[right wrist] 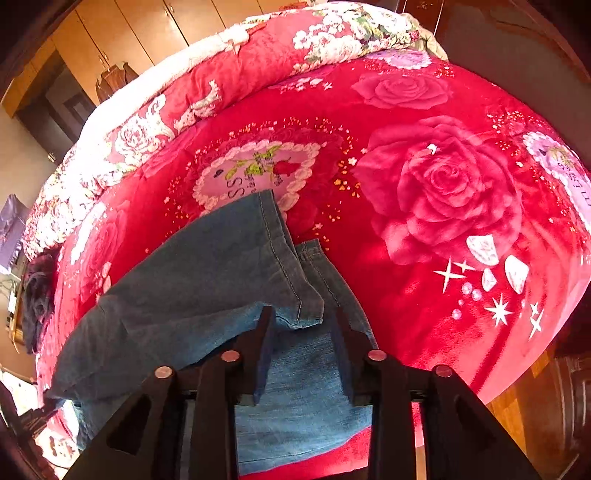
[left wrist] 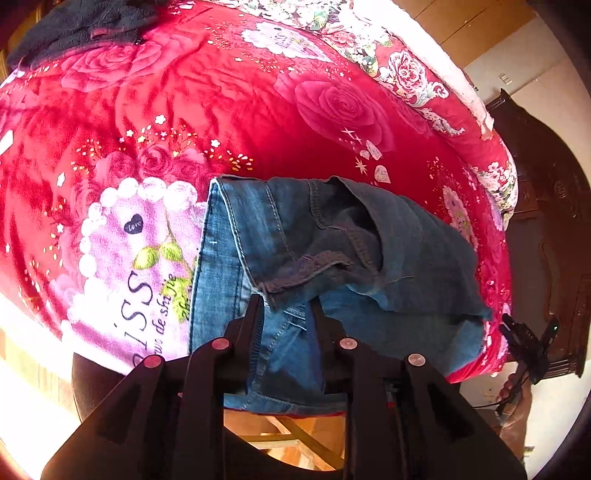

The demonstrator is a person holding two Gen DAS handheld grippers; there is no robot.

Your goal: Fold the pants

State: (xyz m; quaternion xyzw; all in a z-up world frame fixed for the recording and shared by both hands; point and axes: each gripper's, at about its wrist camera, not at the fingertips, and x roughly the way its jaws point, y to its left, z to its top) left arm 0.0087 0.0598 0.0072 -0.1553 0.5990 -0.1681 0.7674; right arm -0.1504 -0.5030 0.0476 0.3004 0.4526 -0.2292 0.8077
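Note:
Blue denim pants (left wrist: 332, 243) lie folded on a red rose-patterned blanket (left wrist: 221, 110) near the bed's front edge. In the left wrist view my left gripper (left wrist: 286, 306) stands open just above the waist end, its fingers apart over the denim with nothing between them. The right gripper shows small at the far right of that view (left wrist: 528, 343). In the right wrist view the pants (right wrist: 207, 280) lie with a leg folded over. My right gripper (right wrist: 303, 317) is open above the hem edge, fingers straddling the cloth without pinching it.
A dark garment (left wrist: 81, 29) lies at the far side of the bed. A folded floral quilt (right wrist: 221, 81) runs along the bed's far edge. Dark wooden furniture (left wrist: 546, 221) stands beside the bed, and wooden wardrobes (right wrist: 122, 33) are behind.

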